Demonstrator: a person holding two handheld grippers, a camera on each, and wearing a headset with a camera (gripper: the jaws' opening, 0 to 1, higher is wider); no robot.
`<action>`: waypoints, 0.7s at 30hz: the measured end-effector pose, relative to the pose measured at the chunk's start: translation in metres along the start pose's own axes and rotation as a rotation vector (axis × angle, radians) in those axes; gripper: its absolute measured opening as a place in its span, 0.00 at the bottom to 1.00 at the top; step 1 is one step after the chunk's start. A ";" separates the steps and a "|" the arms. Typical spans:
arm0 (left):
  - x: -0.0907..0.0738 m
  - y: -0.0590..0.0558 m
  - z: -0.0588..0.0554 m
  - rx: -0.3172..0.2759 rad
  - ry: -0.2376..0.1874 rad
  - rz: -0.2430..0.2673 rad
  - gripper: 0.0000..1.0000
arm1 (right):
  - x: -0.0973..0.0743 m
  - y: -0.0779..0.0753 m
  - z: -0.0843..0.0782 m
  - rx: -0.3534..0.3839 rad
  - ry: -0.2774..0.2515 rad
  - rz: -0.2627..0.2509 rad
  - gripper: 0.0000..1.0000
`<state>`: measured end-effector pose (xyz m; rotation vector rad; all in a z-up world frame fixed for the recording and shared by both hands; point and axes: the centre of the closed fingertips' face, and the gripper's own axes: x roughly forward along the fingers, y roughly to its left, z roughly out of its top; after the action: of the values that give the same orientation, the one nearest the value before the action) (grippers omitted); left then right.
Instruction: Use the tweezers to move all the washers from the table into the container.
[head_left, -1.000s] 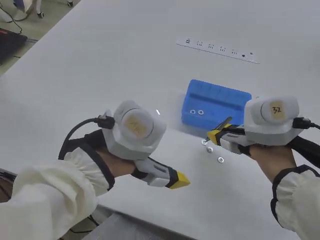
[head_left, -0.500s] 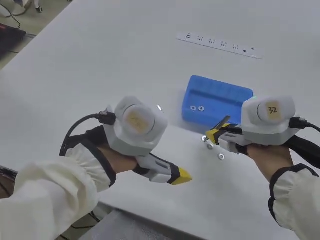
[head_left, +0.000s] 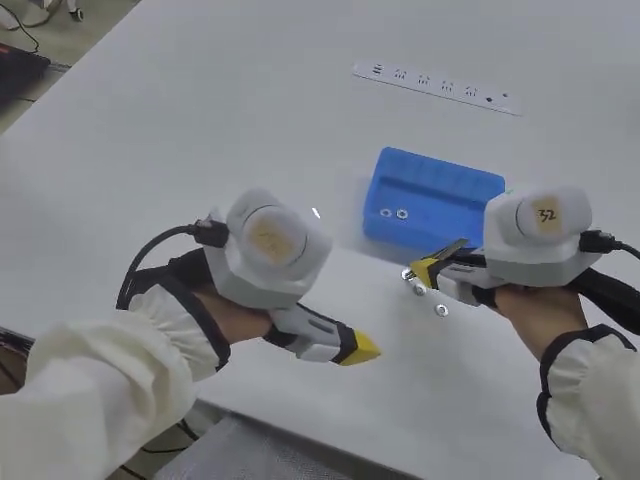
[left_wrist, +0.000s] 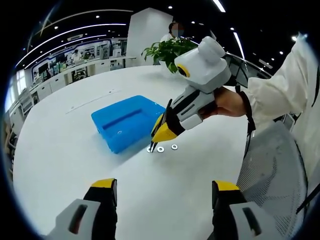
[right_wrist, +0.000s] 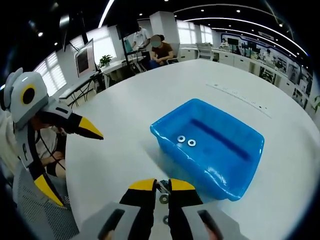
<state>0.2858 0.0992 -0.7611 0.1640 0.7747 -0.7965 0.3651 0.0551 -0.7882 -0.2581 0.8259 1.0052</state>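
Two washers (right_wrist: 186, 140) lie side by side on the floor of the blue container (head_left: 450, 190), close to its near wall. Three more washers (left_wrist: 161, 148) lie in a short row on the white desk (head_left: 200, 110), just beside that near wall, on the side toward the desk's near edge.

Item: right gripper (head_left: 425, 270). Its yellow-tipped jaws are pressed almost together, pinching the tweezers (right_wrist: 161, 188) between them. It is low over the desk, with the tweezer points down at the end washer of the row, the one closest to the container. Whether the points touch it cannot be told.

Item: left gripper (left_wrist: 165, 185). Its jaws are spread wide with nothing between them. It is held above the desk's near edge, well apart from the container and the washers, and aimed toward them.

Item: white power strip (head_left: 435, 88). It lies flat on the desk beyond the container, toward the far edge.

Item: person. White sleeves (head_left: 90, 400) and dark gloves, one gripper in each hand.

Item: potted plant (left_wrist: 167, 49). It stands past the desk's far edge in the left gripper view.
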 end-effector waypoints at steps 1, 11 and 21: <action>0.000 0.000 0.000 0.000 0.000 0.001 0.79 | 0.000 0.000 0.000 0.002 0.007 0.001 0.05; 0.000 0.001 0.001 -0.001 -0.008 0.002 0.79 | -0.002 0.000 -0.005 -0.013 0.028 -0.013 0.05; -0.001 0.003 0.000 -0.004 -0.011 0.005 0.78 | 0.000 0.001 -0.002 -0.024 0.032 -0.015 0.05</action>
<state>0.2873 0.1018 -0.7605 0.1579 0.7656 -0.7904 0.3633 0.0545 -0.7893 -0.3012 0.8399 0.9994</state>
